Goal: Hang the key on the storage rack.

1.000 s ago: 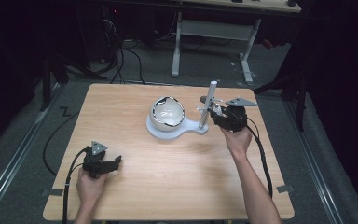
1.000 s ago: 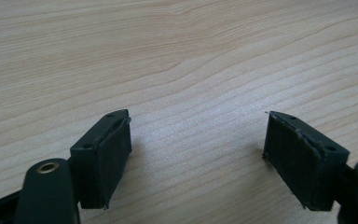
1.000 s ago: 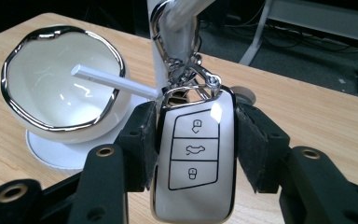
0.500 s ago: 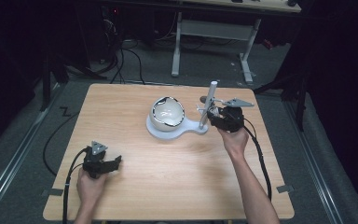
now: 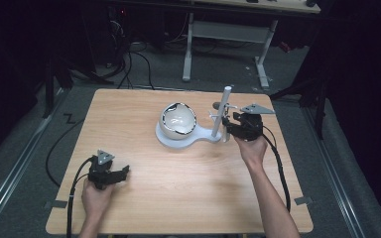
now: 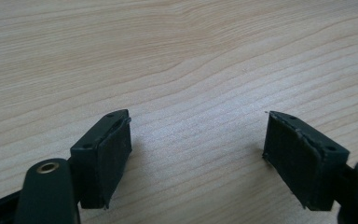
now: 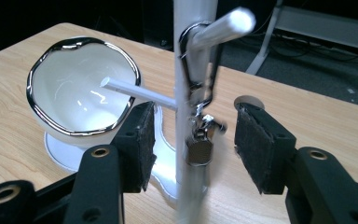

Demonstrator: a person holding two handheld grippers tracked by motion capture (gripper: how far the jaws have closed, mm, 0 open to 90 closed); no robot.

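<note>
A white stand [image 5: 203, 137] on the table carries a white bowl with a chrome rim [image 5: 177, 120] and an upright post [image 5: 224, 111] with pegs. In the right gripper view a metal clip [image 7: 200, 79] hangs from a peg on the post [image 7: 189, 56], with a small metal tag [image 7: 199, 148] dangling below it. My right gripper [image 7: 193, 149] is open; its jaws have just been opening. The post and the hanging tag stand between the pads, which touch neither. In the high view it [image 5: 226, 126] sits right of the post. My left gripper [image 5: 124, 172] [image 6: 196, 158] rests open over bare wood.
The wooden table [image 5: 144, 208] has free room in its middle and front. A cable [image 5: 278, 163] trails from the right gripper along the forearm. Desk legs [image 5: 188, 49] and dark floor cables lie beyond the far edge.
The right forearm has shifted slightly to the left beside the post. The left hand has stayed put.
</note>
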